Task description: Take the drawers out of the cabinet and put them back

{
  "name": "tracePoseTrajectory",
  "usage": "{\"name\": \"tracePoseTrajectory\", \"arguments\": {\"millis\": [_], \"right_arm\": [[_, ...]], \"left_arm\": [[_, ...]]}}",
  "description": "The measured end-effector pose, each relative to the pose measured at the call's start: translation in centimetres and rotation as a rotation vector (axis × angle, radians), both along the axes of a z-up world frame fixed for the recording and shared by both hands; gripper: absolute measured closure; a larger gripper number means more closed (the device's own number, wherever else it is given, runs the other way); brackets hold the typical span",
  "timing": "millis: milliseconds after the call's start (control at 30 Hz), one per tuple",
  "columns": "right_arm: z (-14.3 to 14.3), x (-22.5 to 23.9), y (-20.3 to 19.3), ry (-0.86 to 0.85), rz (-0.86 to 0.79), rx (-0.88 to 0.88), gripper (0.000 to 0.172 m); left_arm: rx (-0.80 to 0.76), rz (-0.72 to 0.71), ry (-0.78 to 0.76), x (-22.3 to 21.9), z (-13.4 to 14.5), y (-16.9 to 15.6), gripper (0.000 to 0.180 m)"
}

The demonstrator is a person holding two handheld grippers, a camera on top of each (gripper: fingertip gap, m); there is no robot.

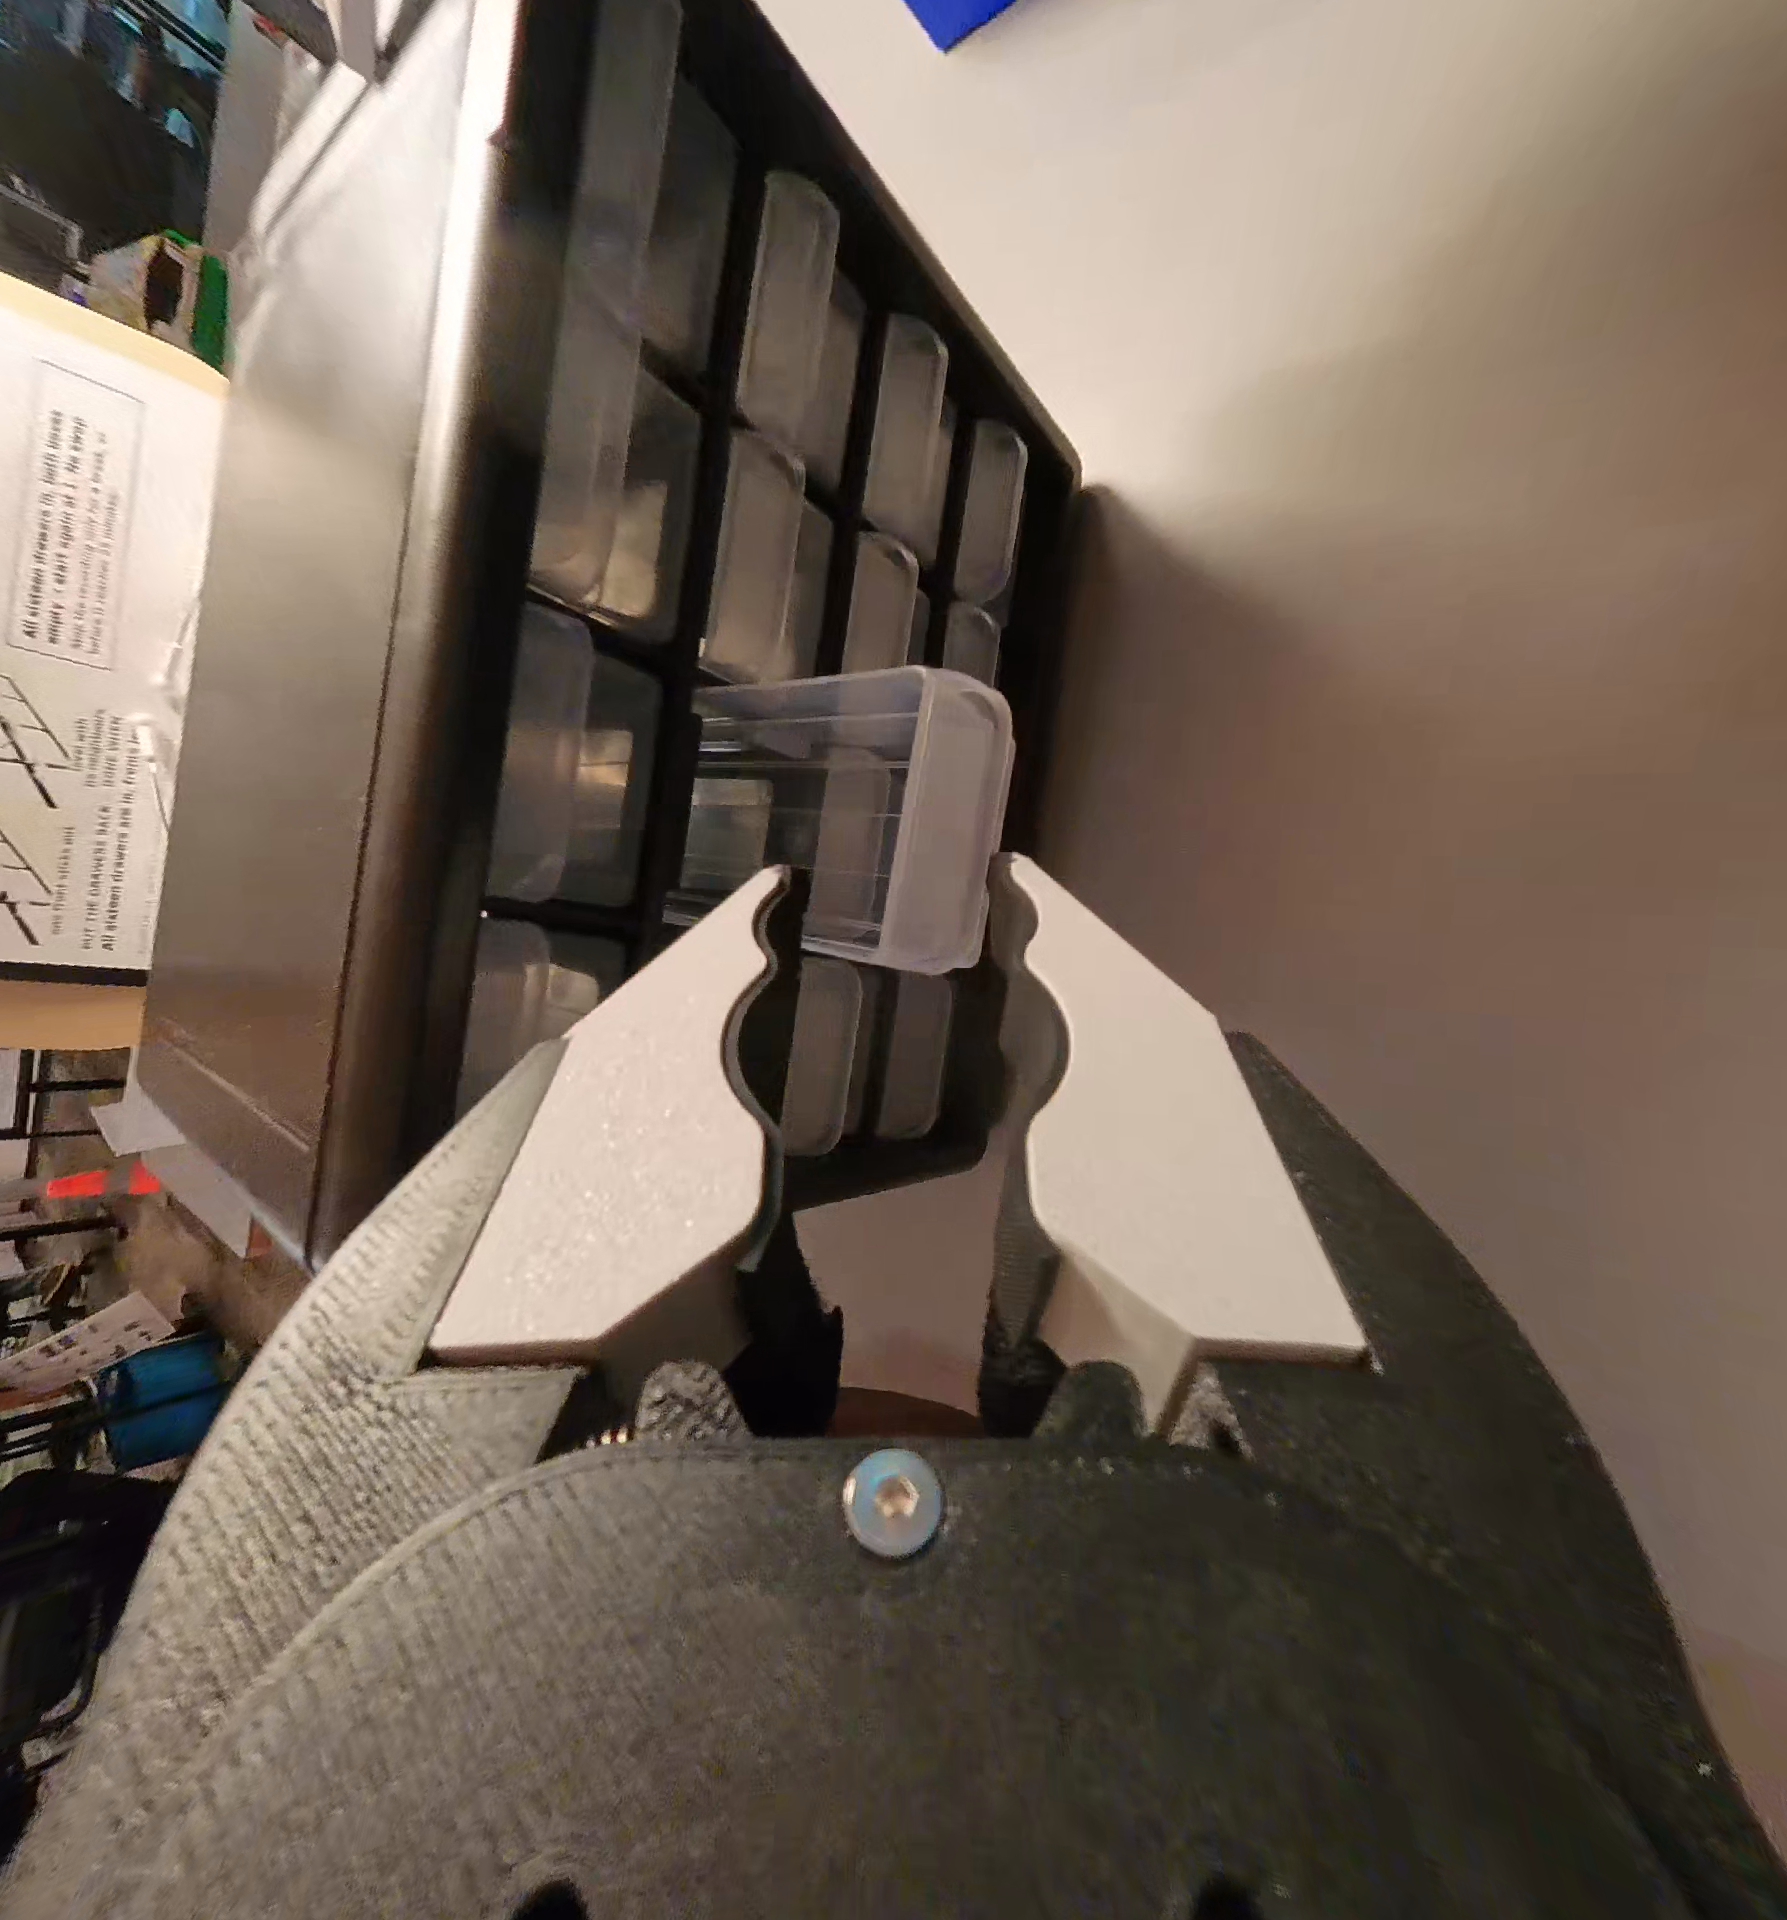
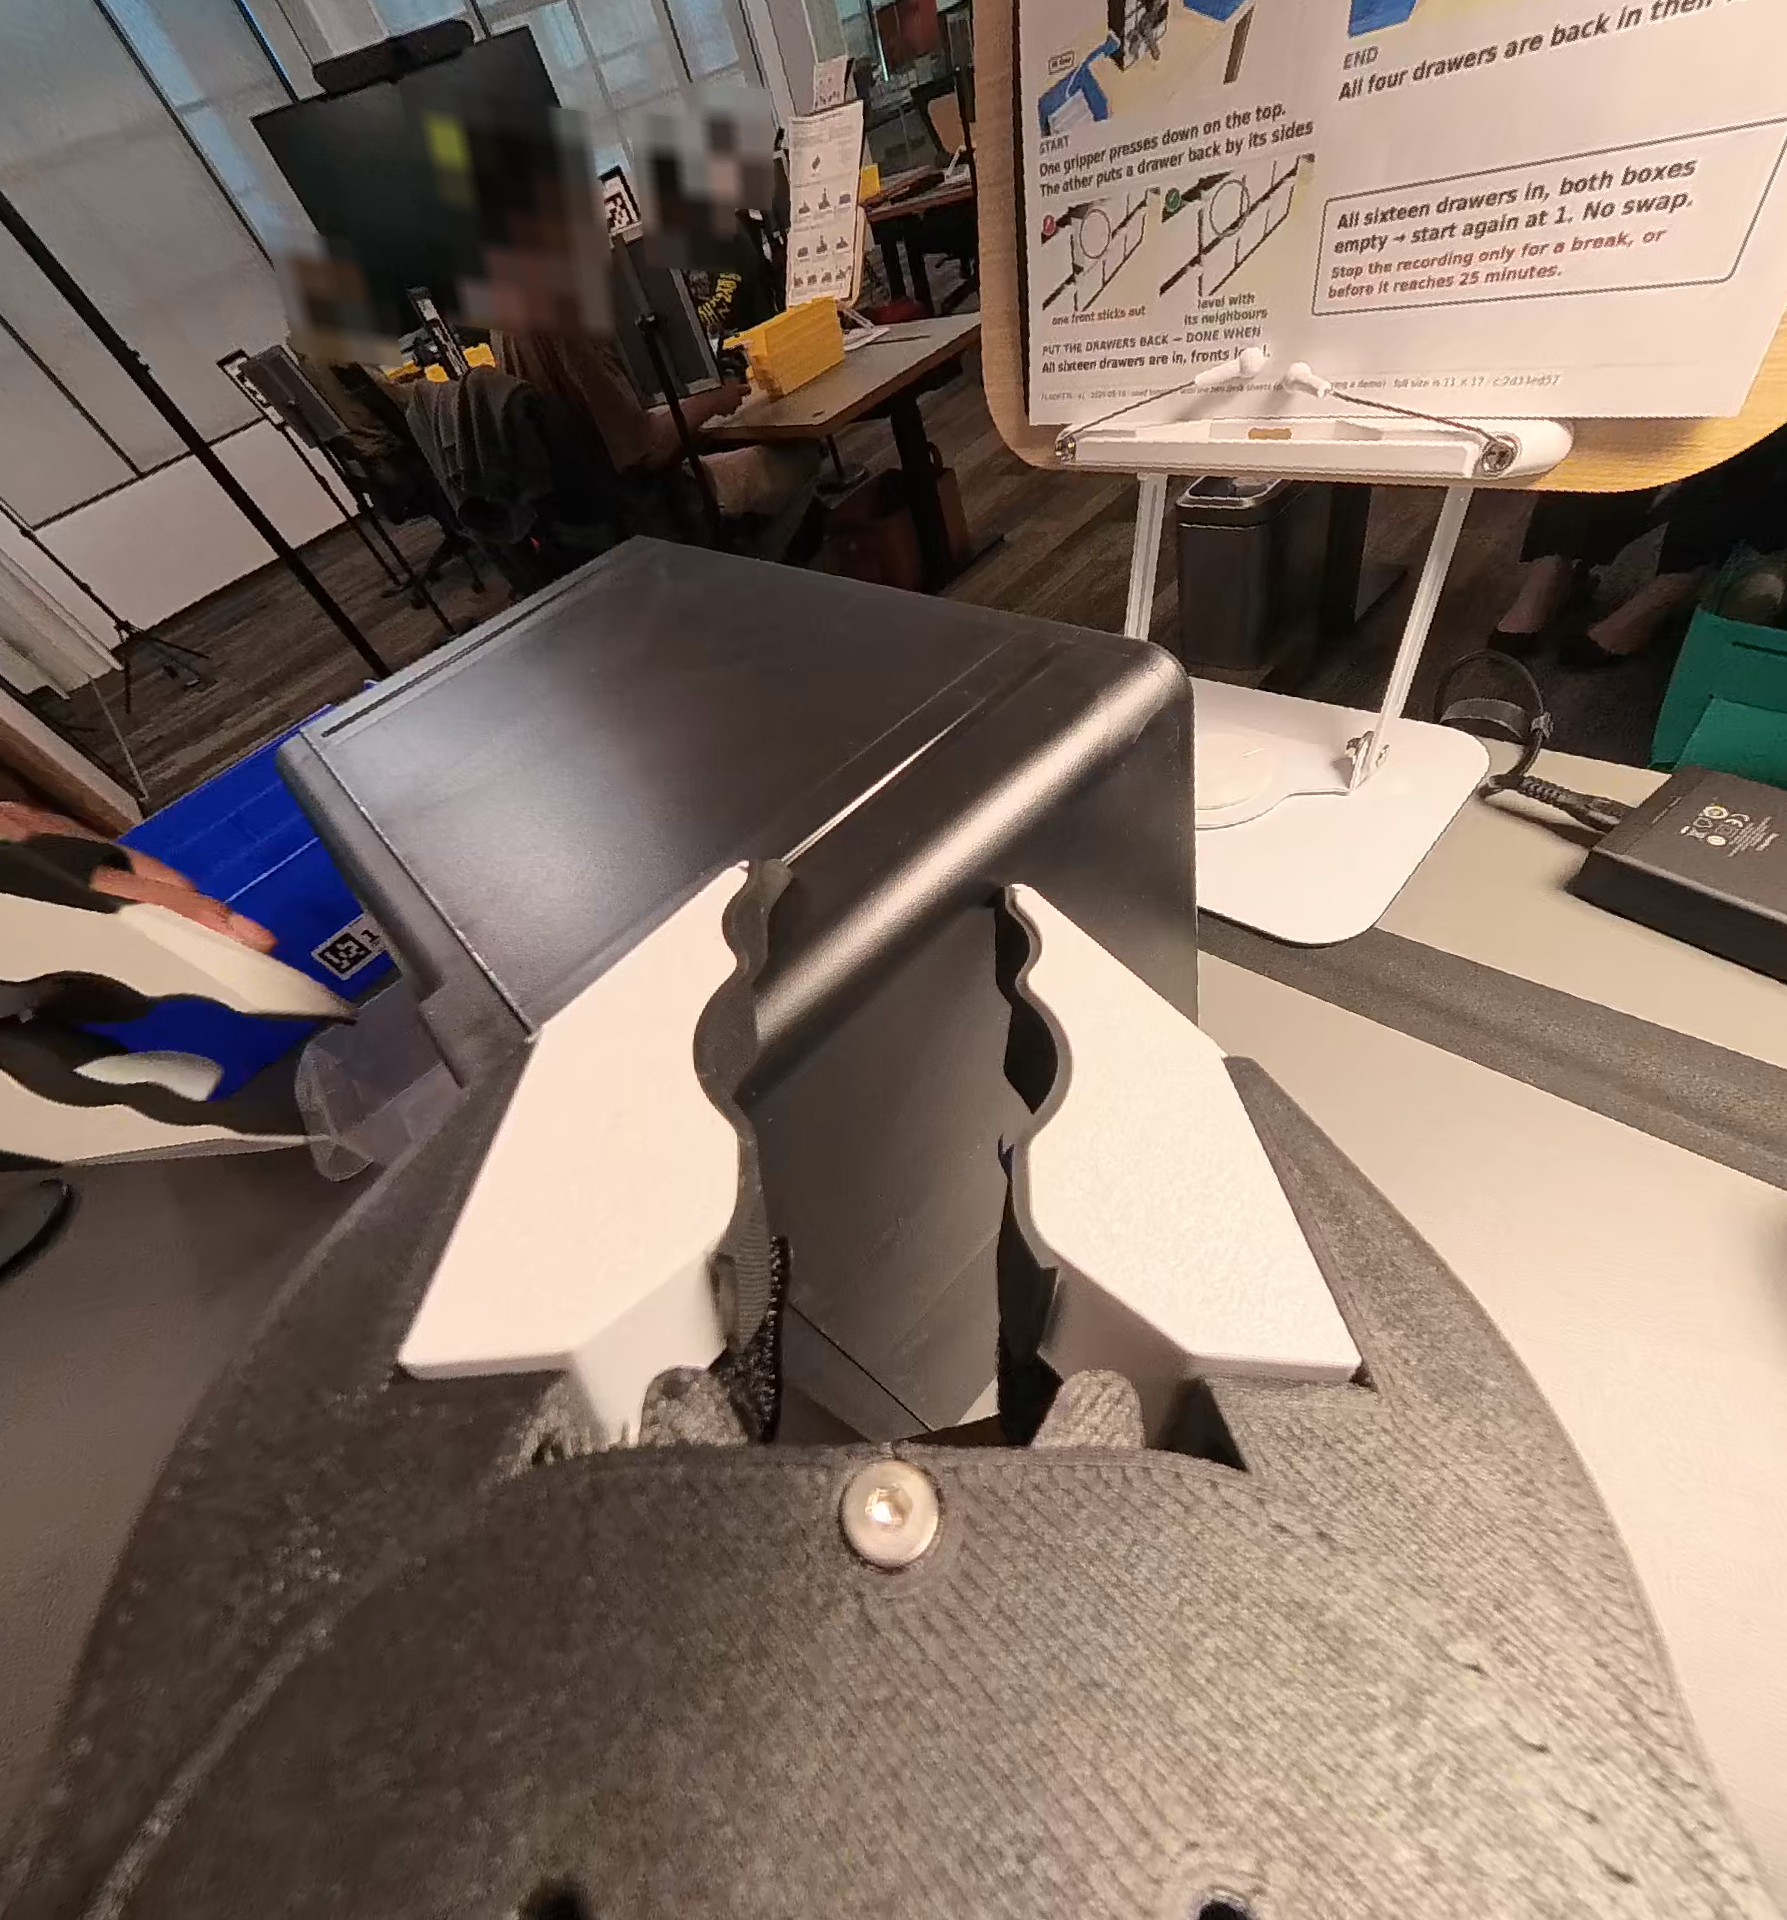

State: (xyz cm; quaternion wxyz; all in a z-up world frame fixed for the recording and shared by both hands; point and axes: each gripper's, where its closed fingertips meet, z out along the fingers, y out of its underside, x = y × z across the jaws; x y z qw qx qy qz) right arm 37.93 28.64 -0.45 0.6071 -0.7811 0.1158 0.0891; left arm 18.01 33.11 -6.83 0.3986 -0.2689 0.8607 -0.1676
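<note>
While both tools gape, one clear drawer juts from one cabinet.

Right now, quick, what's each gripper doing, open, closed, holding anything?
Left gripper: open around the pulled-out clear drawer, not clamping it.
Right gripper: open, resting over the black cabinet top edge, holding nothing.

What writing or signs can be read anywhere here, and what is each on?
Printed sheet on the wooden board: legible text and diagrams, which I do not quote.
Blue bin: black-and-white square marker tag.
Black box at right: tiny marks, too small to read.
Black cabinet, clear drawer: no writing seen.
</note>
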Motion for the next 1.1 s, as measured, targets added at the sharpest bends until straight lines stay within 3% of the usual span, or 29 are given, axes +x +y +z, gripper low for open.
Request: {"name": "tracePoseTrajectory", "arguments": {"millis": [133,233,467,700,867,967,1100], "right_arm": [[0.0,0.0,0.0,0.001,0.001,0.0,0.126],[0.0,0.0,0.0,-0.001,-0.002,0.0,0.126],[0.0,0.0,0.0,-0.002,-0.005,0.0,0.126],[0.0,0.0,0.0,-0.002,-0.001,0.0,0.126],[0.0,-0.1,0.0,-0.003,0.002,0.0,0.125],[0.0,0.0,0.0,-0.004,0.004,-0.001,0.125],[0.0,0.0,0.0,-0.003,0.003,0.001,0.125]], "left_arm": [[-0.078,-0.056,0.0,-1.4,0.5,-1.6,0.155],[-0.11,-0.105,0.07,-2.3,-0.7,-2.7,0.164],[-0.091,0.008,0.037,1.4,-1.9,-0.7,0.169],[-0.117,0.104,-0.003,4.6,-2.8,0.7,0.162],[-0.167,0.076,-0.003,2.1,-2.0,0.2,0.148],[-0.16,0.109,-0.018,-1.3,-0.5,2.3,0.14],[-0.087,0.273,-0.008,-6.5,1.0,9.5,0.133]]}}
